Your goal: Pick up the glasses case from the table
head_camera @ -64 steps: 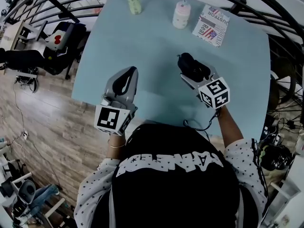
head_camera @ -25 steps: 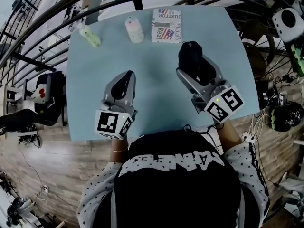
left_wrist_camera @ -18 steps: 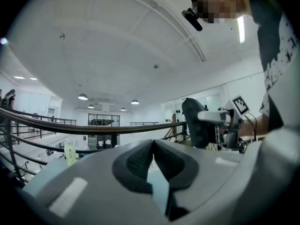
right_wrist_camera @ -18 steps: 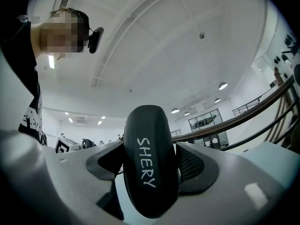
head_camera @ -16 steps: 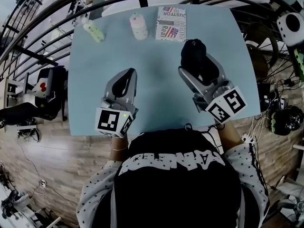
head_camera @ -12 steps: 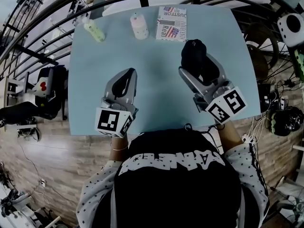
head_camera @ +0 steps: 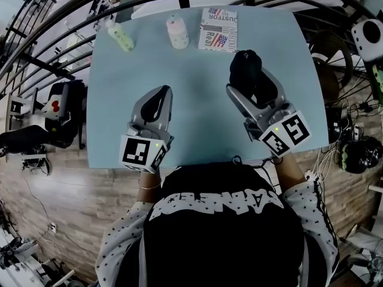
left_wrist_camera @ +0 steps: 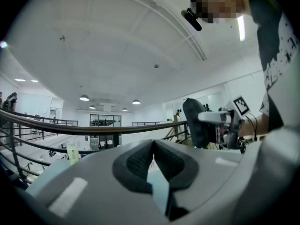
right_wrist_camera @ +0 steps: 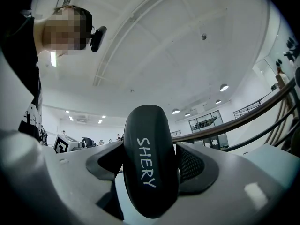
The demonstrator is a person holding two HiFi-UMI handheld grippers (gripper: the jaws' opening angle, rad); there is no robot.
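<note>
- right tongs (head_camera: 251, 93) clenched on the case (right_wrist_camera: 150, 165), gripping its narrow sides so it stands on end between the jaws, seemingly lifted off the table (head_camera: 197, 94).
- left tongs (head_camera: 157, 103) pressed together on nothing, hanging beside the right, probably just kept out of the way.
- beyond both tips: green bottle (head_camera: 121, 37), white bottle (head_camera: 177, 32) and packet (head_camera: 218, 28), well apart from the case.

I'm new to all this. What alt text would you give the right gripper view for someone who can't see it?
A black glasses case with SHERY handwritten in white sits clamped between the grey jaws of the right gripper. Behind it are a white ceiling with lights and a dark curved railing at right.
</note>
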